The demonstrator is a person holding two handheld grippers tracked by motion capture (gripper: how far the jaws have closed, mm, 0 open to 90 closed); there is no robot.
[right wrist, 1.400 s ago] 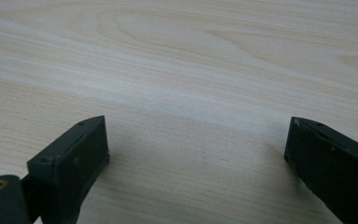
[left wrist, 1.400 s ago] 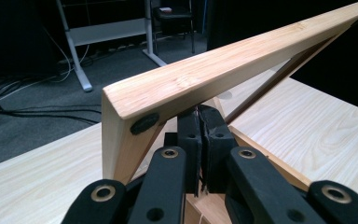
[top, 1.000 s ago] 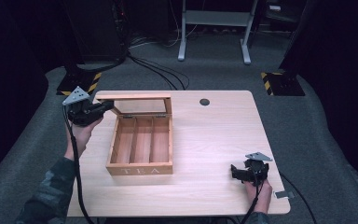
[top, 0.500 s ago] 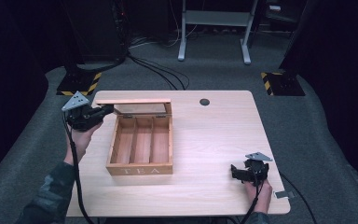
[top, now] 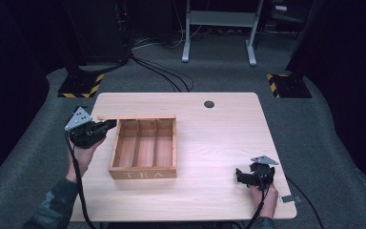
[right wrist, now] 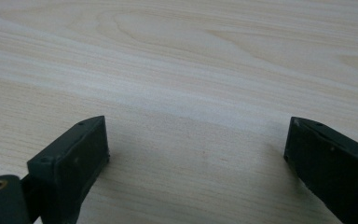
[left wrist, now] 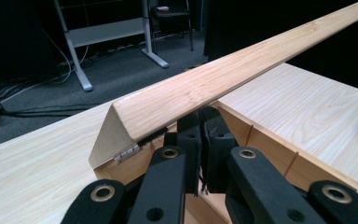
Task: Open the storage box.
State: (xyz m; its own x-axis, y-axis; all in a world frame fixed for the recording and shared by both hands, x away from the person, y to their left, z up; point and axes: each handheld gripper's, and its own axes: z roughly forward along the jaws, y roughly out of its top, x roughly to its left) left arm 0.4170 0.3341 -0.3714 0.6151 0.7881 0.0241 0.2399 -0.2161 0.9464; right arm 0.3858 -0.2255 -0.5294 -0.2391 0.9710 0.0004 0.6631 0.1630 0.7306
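The left gripper (top: pixel 108 125) was clenched, its jaws pressed together with nothing pinched between them, their tips tucked under the lid (left wrist: pixel 223 81) of the tea box (top: pixel 144 150). In the left gripper view the lid slanted across just above the jaws, hinged (left wrist: pixel 127 152) at the box's far edge, its long axis running away to the upper right of the gripper. The high view showed the lid nearly edge-on along the far side of the box, so it stood roughly upright or a little past, resting against the closed jaws rather than being held by them. Judging from that, the coming move turned on this contact: the lid lay above and just ahead of the left gripper, and pushing or easing along that line would swing it about the hinge.

The box sat directly beside the left gripper, toward the middle of the table (top: pixel 219 138), with three long compartments side by side, all of them empty.

The right gripper (top: pixel 248 175) rested well away from the box, near the person's edge of the table, released, its jaws spread wide over bare wood with nothing between them. The left hand (top: pixel 81 152) was clearly the nearer one to the lid
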